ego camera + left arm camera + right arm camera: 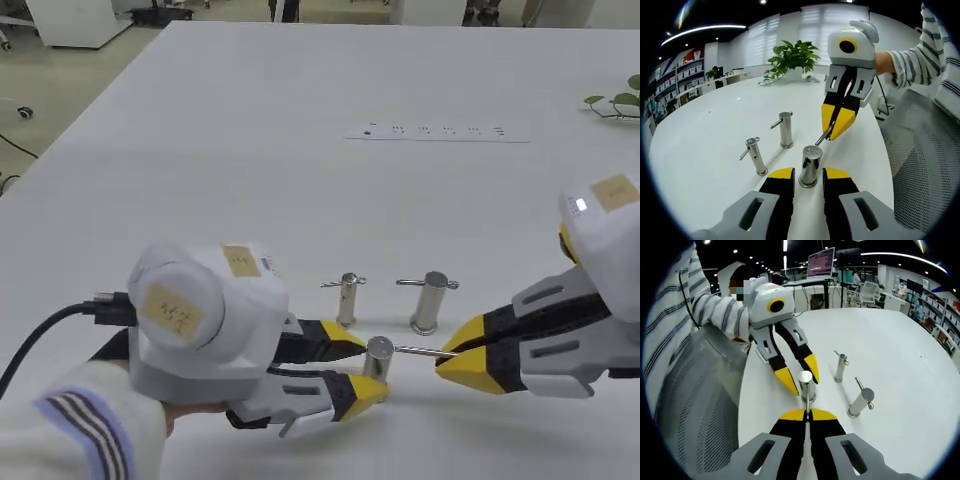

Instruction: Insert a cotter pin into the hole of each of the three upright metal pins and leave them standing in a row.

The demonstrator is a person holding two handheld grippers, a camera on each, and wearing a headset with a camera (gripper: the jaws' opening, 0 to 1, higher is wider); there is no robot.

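Note:
Three short metal pins stand on the white table. The near pin sits between my left gripper's yellow jaws, which are shut on its base. My right gripper is shut on a thin cotter pin, whose tip touches the near pin's head. In the right gripper view the cotter pin runs straight from my jaws to that pin. Behind stand two pins, each with a cotter pin through its head.
A paper strip with small marks lies further back on the table. A potted plant is at the far right edge. A black cable trails from my left gripper. A mesh chair stands beside the table.

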